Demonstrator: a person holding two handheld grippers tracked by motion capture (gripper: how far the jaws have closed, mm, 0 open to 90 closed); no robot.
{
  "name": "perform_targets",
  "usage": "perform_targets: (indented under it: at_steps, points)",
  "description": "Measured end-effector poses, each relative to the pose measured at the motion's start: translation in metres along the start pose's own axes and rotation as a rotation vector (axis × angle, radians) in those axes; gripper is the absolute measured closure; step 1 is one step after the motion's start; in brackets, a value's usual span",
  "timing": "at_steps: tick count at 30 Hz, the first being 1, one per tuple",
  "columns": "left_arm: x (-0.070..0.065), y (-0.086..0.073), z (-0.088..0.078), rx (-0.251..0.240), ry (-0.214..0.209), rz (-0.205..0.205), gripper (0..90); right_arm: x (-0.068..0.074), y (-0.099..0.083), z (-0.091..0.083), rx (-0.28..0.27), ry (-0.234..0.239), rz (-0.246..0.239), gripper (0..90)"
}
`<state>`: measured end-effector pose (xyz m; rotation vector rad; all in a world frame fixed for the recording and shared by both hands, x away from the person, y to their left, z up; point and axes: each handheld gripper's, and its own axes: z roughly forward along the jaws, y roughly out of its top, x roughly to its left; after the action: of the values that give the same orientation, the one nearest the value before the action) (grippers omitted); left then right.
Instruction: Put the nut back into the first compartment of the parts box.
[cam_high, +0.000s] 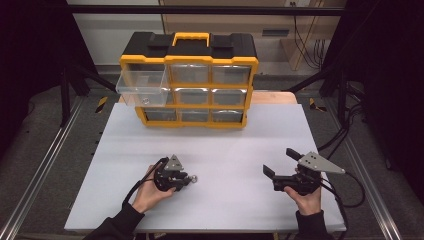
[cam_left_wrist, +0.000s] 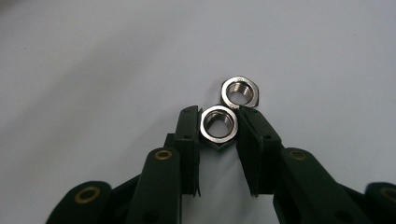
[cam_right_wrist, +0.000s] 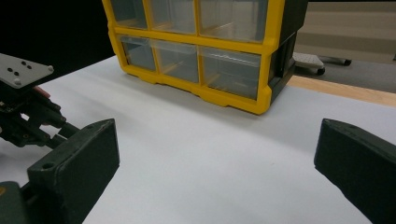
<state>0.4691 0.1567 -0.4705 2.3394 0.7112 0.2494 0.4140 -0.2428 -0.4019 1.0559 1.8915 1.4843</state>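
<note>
At frame centre, the left gripper (cam_left_wrist: 219, 128) is pinching a silver steel hex nut (cam_left_wrist: 218, 125); the right gripper (cam_right_wrist: 215, 158) is gaping wide, empty.

We wear dark sleeves (cam_high: 117, 225) that reach down to our wrists. Each of our hands has a black gripper. The left gripper (cam_left_wrist: 218, 133) has two flat black jaws with thick rounded arms behind them, and small brass rings sit in round holes on those arms. A grey three-cornered plate (cam_high: 174, 162) with tiny holes sits on top of it. The right gripper (cam_high: 280, 162) has chunky black jaws, a bigger grey plate (cam_high: 317, 162) with dots, and a black cable (cam_high: 350, 192) that loops behind it.
</note>
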Motion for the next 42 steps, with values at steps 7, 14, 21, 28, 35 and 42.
perform_targets:
  at_steps: [7,14,21,28,35,42]
  points:
    - [0.001,0.000,-0.002,0.006,0.000,-0.012,69.9,0.000,0.000,-0.001,0.000,0.000,0.002,0.5]
    - [0.002,0.001,-0.009,-0.016,0.000,-0.019,69.9,0.000,0.000,-0.001,0.000,0.002,-0.005,0.5]
    - [0.002,0.003,-0.015,-0.021,-0.003,-0.024,69.9,0.000,0.000,-0.001,0.000,0.002,-0.004,0.5]
    - [0.003,0.005,-0.022,-0.034,-0.003,-0.034,69.9,0.000,0.000,-0.001,0.000,0.002,-0.004,0.5]
    - [0.004,0.008,-0.035,-0.064,0.007,-0.040,69.9,0.000,0.000,-0.001,0.003,-0.001,-0.001,0.5]
    - [0.006,0.010,-0.046,-0.089,0.014,-0.047,69.9,0.000,0.000,-0.001,0.002,-0.001,-0.003,0.5]
